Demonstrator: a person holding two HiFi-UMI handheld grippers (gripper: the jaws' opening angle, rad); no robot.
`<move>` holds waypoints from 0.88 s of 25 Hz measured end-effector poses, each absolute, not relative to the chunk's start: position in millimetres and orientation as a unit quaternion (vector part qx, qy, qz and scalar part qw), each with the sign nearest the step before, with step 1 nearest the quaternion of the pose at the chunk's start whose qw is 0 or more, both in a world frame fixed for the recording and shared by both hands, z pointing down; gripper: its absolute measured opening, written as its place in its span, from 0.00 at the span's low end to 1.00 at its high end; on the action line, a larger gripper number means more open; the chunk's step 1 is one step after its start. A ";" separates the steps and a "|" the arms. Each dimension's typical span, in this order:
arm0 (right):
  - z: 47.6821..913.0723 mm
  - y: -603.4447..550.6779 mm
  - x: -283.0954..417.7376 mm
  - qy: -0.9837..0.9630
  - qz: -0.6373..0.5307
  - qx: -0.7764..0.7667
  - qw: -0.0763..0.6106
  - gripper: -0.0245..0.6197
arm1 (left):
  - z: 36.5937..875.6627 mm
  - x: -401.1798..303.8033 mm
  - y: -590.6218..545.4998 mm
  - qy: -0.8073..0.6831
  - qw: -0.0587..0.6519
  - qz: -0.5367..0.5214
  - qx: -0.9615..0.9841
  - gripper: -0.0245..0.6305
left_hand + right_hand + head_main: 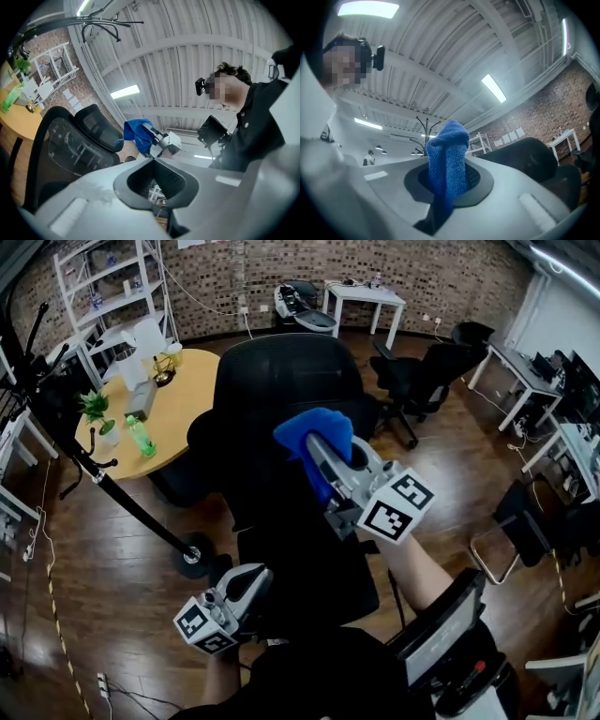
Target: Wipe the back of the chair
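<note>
A: Left gripper (261, 576), nearest you, is closed on nothing. Your right gripper (317, 448)?
B: Clamped on the cloth (314, 427), up by the top edge of the chair back (281, 381). It looks soft, light and floppy, so hold it mid-fold and press the bunch flat.

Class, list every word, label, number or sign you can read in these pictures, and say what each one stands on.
No text can be read.
The marker cubes carry black-and-white square patterns, not words.
The sheets on the brick wall and anything printed on the green bottle are too small to read.
</note>
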State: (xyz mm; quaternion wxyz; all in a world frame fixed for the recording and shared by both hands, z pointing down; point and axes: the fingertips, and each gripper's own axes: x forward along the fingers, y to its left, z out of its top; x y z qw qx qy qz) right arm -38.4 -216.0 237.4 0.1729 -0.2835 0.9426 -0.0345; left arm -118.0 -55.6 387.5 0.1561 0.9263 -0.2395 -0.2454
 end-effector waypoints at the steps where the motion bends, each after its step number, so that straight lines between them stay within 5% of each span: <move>1: 227.5 -232.4 -47.3 0.946 -0.043 -0.267 0.180 0.08 | 387.8 -120.1 -54.5 -0.249 0.153 -0.245 0.924 0.03; 7: 188.5 -330.0 -121.1 0.946 -0.131 -0.181 0.235 0.08 | 386.1 -166.8 -44.0 -0.350 0.126 -0.249 0.894 0.03; 13: 221.1 -434.4 -175.0 0.935 -0.204 -0.252 0.147 0.08 | 387.6 -210.8 -34.5 -0.422 0.099 -0.260 0.863 0.03; 22: 258.2 -493.2 -80.3 0.885 -0.208 -0.406 0.094 0.08 | 381.9 -208.4 -62.6 -0.387 0.104 -0.261 0.878 0.03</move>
